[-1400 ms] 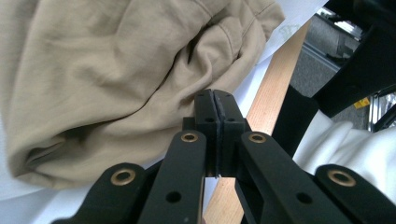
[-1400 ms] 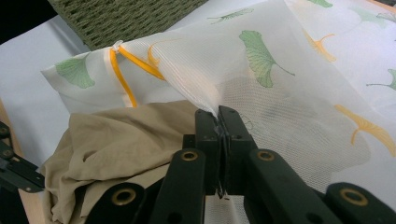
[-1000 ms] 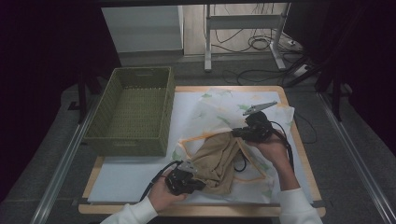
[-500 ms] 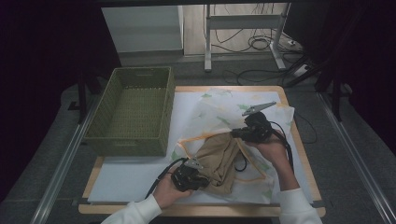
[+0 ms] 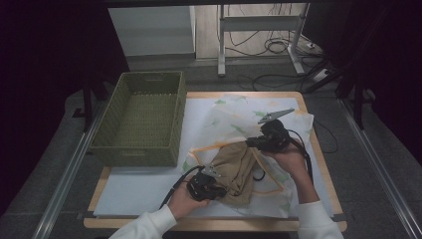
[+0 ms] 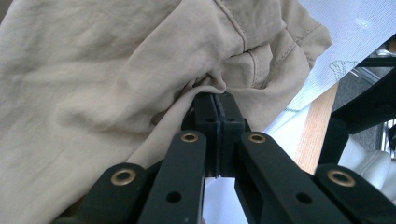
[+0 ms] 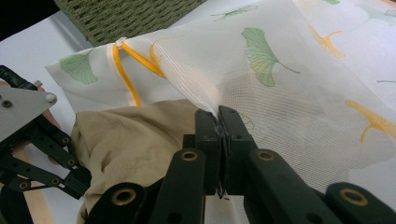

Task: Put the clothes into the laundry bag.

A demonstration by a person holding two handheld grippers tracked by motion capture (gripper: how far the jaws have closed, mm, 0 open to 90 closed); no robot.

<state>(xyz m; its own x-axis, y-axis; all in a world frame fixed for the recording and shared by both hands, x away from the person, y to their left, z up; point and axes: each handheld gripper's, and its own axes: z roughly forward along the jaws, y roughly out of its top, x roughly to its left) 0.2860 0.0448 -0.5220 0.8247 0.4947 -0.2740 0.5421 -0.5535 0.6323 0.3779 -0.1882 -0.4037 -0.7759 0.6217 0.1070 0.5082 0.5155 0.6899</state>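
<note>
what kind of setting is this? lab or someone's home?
Probably a lab recording bench: a wooden table on a dark floor, loose cables behind it, and a handheld left gripper and right gripper.

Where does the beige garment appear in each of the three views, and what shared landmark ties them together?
High view: beige garment lies low and centre, between the left gripper and right gripper.
Left gripper view: it covers the upper left, pinched by the closed jaws.
Right gripper view: lower left, beside the jaws.
Shared landmark: the leaf-print mesh bag, also seen at and.
</note>
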